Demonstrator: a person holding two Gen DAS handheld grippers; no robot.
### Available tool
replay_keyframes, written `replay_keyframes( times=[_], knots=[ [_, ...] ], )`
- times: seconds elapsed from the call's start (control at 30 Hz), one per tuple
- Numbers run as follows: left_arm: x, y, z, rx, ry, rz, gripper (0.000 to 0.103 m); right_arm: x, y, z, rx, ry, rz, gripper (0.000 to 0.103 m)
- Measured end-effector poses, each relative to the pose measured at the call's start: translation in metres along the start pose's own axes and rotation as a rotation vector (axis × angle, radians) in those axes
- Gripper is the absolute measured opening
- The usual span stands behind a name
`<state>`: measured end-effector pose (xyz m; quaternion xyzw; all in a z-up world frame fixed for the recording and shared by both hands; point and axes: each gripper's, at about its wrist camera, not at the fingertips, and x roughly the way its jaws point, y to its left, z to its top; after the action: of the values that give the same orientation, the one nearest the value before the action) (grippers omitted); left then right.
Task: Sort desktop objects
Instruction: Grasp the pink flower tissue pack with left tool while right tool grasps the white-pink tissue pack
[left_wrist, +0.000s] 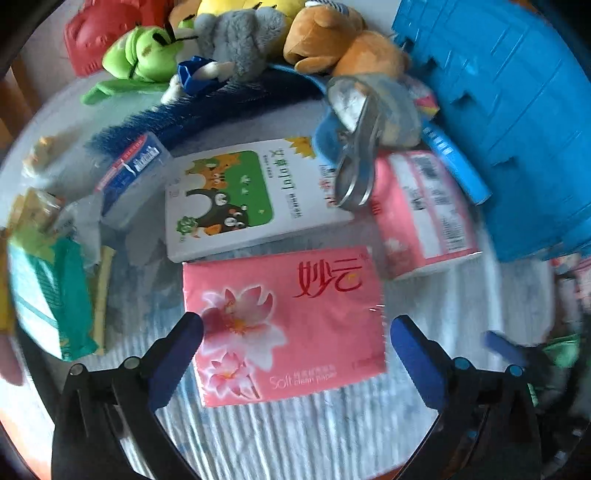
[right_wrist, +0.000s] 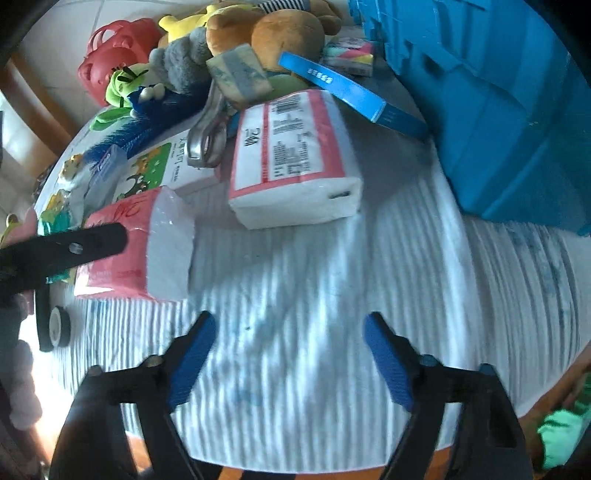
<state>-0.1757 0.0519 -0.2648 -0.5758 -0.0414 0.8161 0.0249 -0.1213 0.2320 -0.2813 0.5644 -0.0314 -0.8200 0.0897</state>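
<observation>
Sorting looked barely begun: tissue packs, plush toys (left_wrist: 236, 40) and scissors (left_wrist: 356, 162) lay mixed on the tabletop (right_wrist: 332, 295) beside the blue bin (left_wrist: 517, 129). The left gripper (left_wrist: 295, 354), jaws wide, straddled the pink tissue pack (left_wrist: 288, 325) without pressing it; the right gripper (right_wrist: 291, 354) was open over bare cloth.

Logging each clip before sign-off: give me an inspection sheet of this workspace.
Surface: striped cloth over the table, crowded at the far side.
Job's things: pink tissue pack between the left gripper jaws, untouched; second tissue pack; cartoon box; scissors; blue bin.
Clutter: plush toys, red basket, blue brush, green packet.
Grippers: left open; right gripper open over bare cloth.
Cables: nothing seen.
Surroundings: blurred; not readable.
</observation>
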Motion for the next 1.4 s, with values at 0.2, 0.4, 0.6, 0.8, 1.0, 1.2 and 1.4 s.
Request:
replay_keyframes(
  times=[0.2, 0.4, 0.6, 0.8, 1.0, 1.2, 1.4],
  knots=[
    [0.009, -0.007, 0.010, 0.020, -0.032, 0.056, 0.103, 0.006, -0.011, 0.006, -0.011, 0.005, 0.003, 0.097],
    [0.001, 0.010, 0.014, 0.005, -0.015, 0.030, 0.103, 0.019, -0.003, 0.013, -0.034, 0.027, 0.064, 0.097],
    [-0.028, 0.068, 0.005, -0.079, -0.038, 0.088, 0.103, 0.037, 0.046, 0.025, -0.121, 0.058, 0.208, 0.068],
    [-0.052, 0.134, -0.003, -0.162, -0.067, 0.138, 0.103, 0.054, 0.139, 0.024, -0.227, 0.105, 0.378, 0.062],
    [-0.057, 0.164, -0.010, -0.206, -0.090, 0.129, 0.103, 0.048, 0.174, 0.043, -0.176, 0.034, 0.459, 0.062],
    [-0.052, 0.161, -0.017, -0.265, -0.069, 0.099, 0.103, 0.007, 0.165, 0.052, -0.316, 0.006, 0.343, 0.062],
    [-0.043, 0.128, -0.013, -0.399, -0.087, 0.104, 0.103, 0.011, 0.112, 0.095, -0.383, -0.014, 0.219, 0.043]
  ],
)
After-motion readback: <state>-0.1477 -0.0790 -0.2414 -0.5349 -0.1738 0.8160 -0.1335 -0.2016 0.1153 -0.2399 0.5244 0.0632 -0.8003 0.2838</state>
